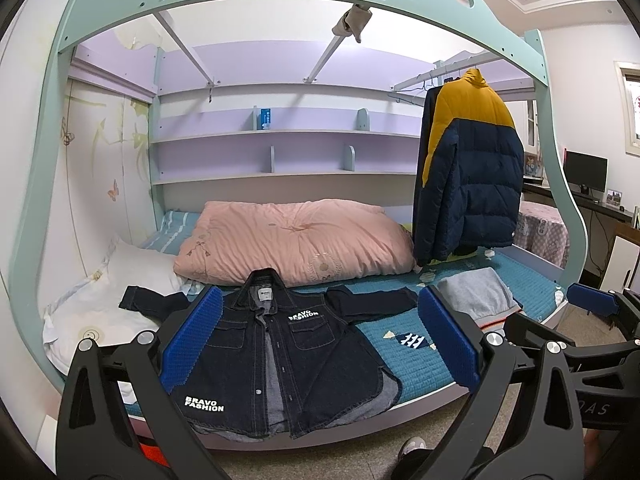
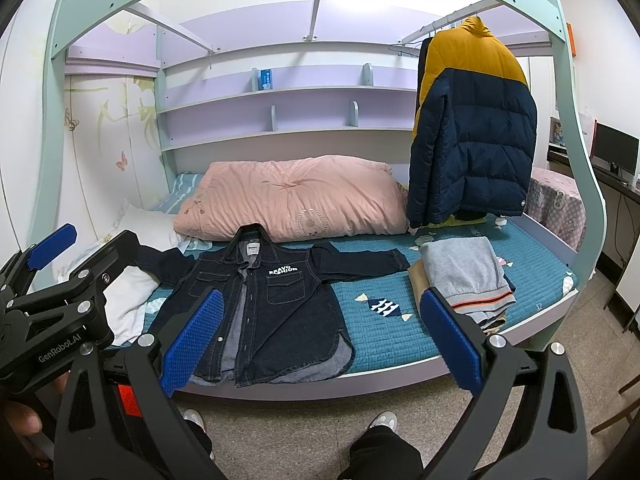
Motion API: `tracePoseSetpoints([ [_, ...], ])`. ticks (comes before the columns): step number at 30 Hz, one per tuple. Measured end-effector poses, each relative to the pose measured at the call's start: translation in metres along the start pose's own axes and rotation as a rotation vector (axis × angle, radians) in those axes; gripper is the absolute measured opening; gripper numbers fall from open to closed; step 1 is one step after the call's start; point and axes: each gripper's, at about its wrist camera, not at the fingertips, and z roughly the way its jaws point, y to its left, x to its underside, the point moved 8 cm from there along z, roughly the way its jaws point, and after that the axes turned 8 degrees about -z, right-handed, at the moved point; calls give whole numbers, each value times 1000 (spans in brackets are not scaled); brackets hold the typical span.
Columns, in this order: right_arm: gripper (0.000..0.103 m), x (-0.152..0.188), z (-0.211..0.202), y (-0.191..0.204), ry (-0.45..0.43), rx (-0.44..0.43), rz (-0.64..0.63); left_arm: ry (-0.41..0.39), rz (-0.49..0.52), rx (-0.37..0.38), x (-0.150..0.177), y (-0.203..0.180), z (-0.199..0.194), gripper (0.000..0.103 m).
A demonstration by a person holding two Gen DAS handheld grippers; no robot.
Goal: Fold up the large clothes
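I hold both tools off the bed's front edge, above the floor. My left tool [image 1: 320,338] gapes wide with nothing in it; my right tool [image 2: 320,336] is spread just as wide. The denim jacket [image 2: 260,300] lies face-up, sleeves out, on the teal bed [image 2: 400,332], beside the folded grey clothes [image 2: 464,276].

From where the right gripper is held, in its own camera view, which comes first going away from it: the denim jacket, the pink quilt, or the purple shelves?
1. Denim jacket: nearest, spread flat at the bed's front edge, just beyond the open right gripper.
2. Pink quilt: mid-bed, bunched behind the jacket's collar.
3. Purple shelves: farthest, on the back wall above the quilt.
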Motion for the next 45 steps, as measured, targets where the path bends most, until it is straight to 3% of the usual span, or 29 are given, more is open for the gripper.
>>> tracePoseSetpoints([
  [45,95,-1,1,0,5,-6,3,-17,-2,-17,-1,-4,-4,98],
])
